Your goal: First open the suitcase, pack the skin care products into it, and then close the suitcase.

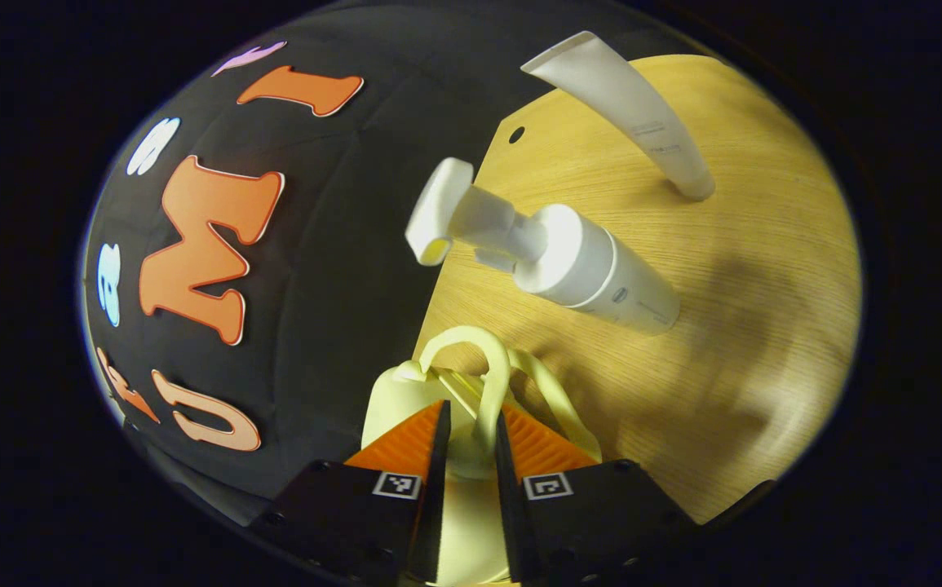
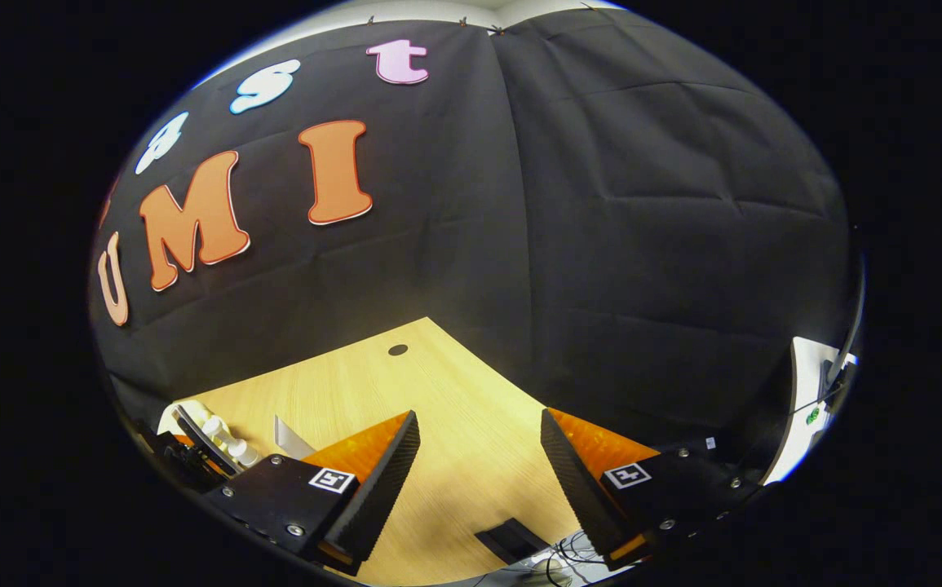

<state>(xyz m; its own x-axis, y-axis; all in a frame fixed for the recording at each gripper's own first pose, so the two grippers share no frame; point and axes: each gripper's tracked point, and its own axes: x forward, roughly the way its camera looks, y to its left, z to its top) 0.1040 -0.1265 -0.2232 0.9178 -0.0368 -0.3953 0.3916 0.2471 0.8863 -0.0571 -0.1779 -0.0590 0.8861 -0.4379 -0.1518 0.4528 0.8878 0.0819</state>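
Black cloth is hanging behind a pale wooden tabletop in both views. Through the left gripper view, I am seeing my left gripper clenched on the curved handle of a pale yellow plastic suitcase, both orange ribbed fingers pressing it at six o'clock. At the centre, a white pump bottle is lying on the wood with its nozzle pointing toward nine o'clock. At one o'clock, a white squeeze tube is sitting well apart from the bottle. Through the right gripper view, I am holding my right gripper released, its jaws spread wide above bare wood. At eight o'clock there, I am glimpsing small white containers, too small to identify.
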